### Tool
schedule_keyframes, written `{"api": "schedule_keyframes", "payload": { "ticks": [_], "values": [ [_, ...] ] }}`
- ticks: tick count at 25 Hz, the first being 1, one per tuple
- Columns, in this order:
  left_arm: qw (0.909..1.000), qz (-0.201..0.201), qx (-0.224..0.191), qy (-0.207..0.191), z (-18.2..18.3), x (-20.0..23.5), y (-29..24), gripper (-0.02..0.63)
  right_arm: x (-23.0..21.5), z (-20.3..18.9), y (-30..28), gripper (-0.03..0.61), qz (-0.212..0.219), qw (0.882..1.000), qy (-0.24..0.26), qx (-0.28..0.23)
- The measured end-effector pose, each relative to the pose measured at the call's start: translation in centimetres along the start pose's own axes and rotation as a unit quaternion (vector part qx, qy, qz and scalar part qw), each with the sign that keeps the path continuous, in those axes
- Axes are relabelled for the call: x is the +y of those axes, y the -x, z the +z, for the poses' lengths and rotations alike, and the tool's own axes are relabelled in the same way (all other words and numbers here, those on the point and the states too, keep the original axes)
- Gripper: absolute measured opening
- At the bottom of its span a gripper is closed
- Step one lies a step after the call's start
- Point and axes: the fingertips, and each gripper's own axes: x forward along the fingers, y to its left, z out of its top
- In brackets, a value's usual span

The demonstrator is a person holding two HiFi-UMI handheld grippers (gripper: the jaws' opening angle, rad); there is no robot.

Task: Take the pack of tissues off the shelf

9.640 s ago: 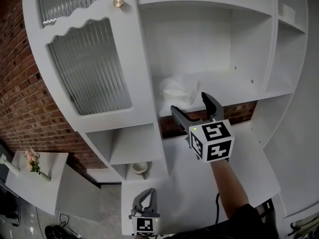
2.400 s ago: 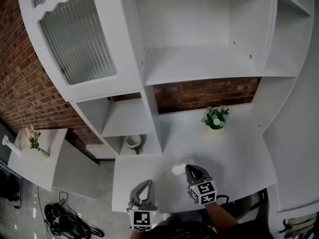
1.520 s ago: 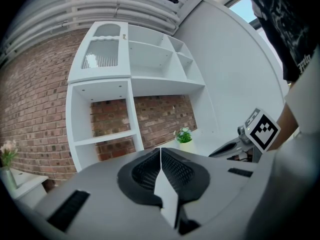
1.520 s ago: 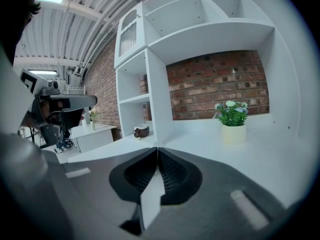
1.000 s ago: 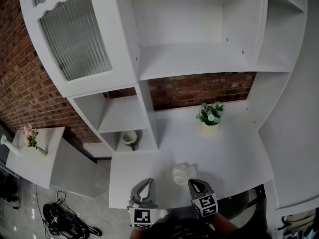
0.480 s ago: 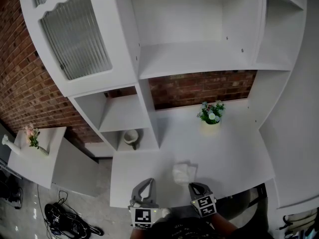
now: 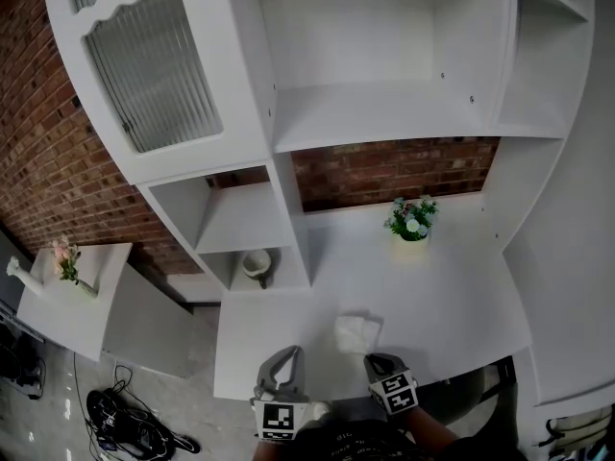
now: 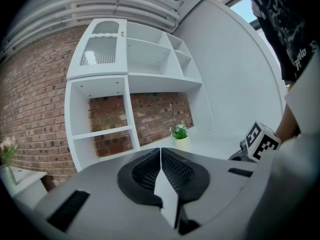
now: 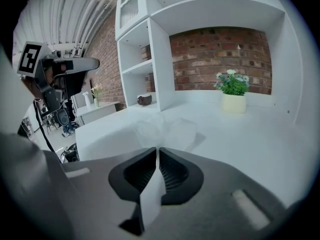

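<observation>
Tissues: pack of tissues (image 7: 357, 332) lies on the white bench (image 7: 452, 296), near the front edge and just in front of the right gripper (image 9: 157, 150)
Shelf: the big open shelf (image 7: 384, 113) above is bare, so the job looks done, I think
Right gripper: fingers pressed together with nothing between them; they do not seem to touch the pack
Left gripper: left gripper (image 8: 160, 150) has its fingers pressed together too, holds nothing, and sits a bit to the left of the pack
What could go wrong: the pack looks soft and light and it lies close to the edge, so a bump from the right gripper could slide it along or knock it off the bench
Other worry: a shut gripper cannot pick the pack up again if it slips
Bench: white, smooth and flat, with a little plant pot (image 7: 411, 221) at the back, well apart from the pack
Room: red brick wall (image 7: 394, 171) behind a tall white shelf unit, a door with wavy glass (image 7: 154, 65) up on the left, a small bowl (image 7: 256, 263) in a low cubby, a side table (image 7: 48, 305) with pink flowers, and black cables (image 7: 125, 421) on the grey floor
</observation>
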Motion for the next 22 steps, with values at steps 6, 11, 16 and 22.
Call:
{"api": "schedule_keyframes", "payload": {
  "ticks": [6,11,16,22],
  "values": [
    [1.0,0.0,-0.001,0.005,-0.1,-0.1,0.1,0.012,-0.5,-1.5,-0.6,0.027,0.0,1.0,-0.003,0.016],
    [1.0,0.0,-0.001,0.006,-0.2,-0.4,0.3,0.012,-0.4,-1.5,-0.6,0.051,0.013,1.0,-0.019,0.021],
    [0.9999,0.005,-0.003,0.011,-0.2,-0.2,0.6,0.012,0.2,-1.1,-0.1,0.218,0.035,0.998,-0.046,0.023],
    [0.9998,0.005,-0.007,0.018,-0.1,-0.4,0.8,0.012,0.2,1.0,1.2,0.306,0.048,0.997,-0.059,-0.002]
  ]
}}
